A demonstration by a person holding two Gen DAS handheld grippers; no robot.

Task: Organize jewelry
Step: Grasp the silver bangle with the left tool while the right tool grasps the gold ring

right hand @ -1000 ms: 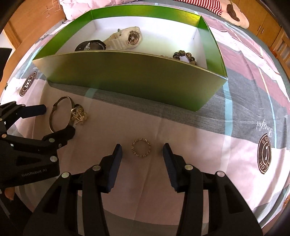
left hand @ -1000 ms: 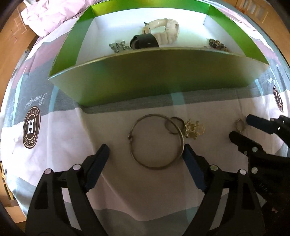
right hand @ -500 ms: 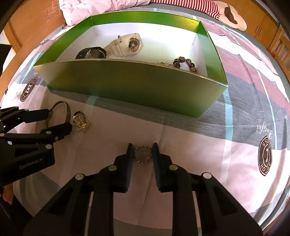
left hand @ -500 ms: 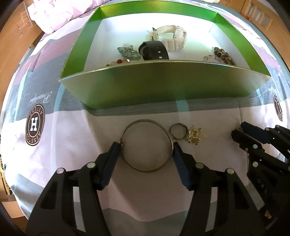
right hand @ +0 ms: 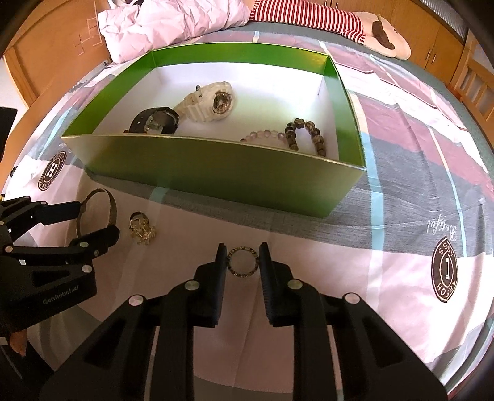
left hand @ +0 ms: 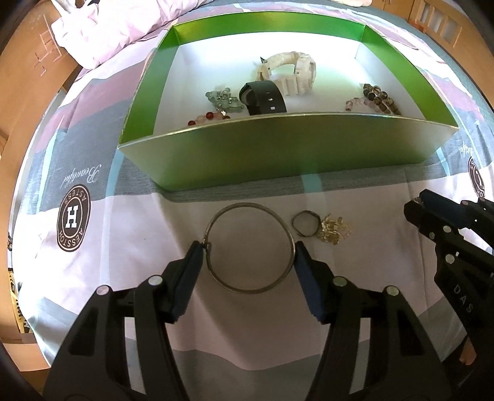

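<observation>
My left gripper (left hand: 248, 256) is shut on a large thin metal bangle (left hand: 216, 277), its pads touching both sides, over the bedsheet. My right gripper (right hand: 242, 257) is shut on a small beaded ring bracelet (right hand: 235, 271). A small dark ring (left hand: 304, 222) and a gold trinket (left hand: 333, 229) lie right of the bangle; they also show in the right wrist view (right hand: 142, 228). The green box (left hand: 278, 151) ahead holds a white watch (left hand: 290, 72), a black band (left hand: 262, 98) and bead bracelets (left hand: 378, 97). The left gripper also shows at the left of the right wrist view (right hand: 95, 222).
The box (right hand: 216, 169) sits on a pink and grey patterned bedsheet (right hand: 401, 216). A crumpled pink duvet (right hand: 173, 21) and a striped plush toy (right hand: 324, 21) lie behind it. Wooden furniture surrounds the bed.
Both grippers closed: the left onto the bangle, the right onto the small beaded ring. Both have risen slightly, so more of the box interior shows.
</observation>
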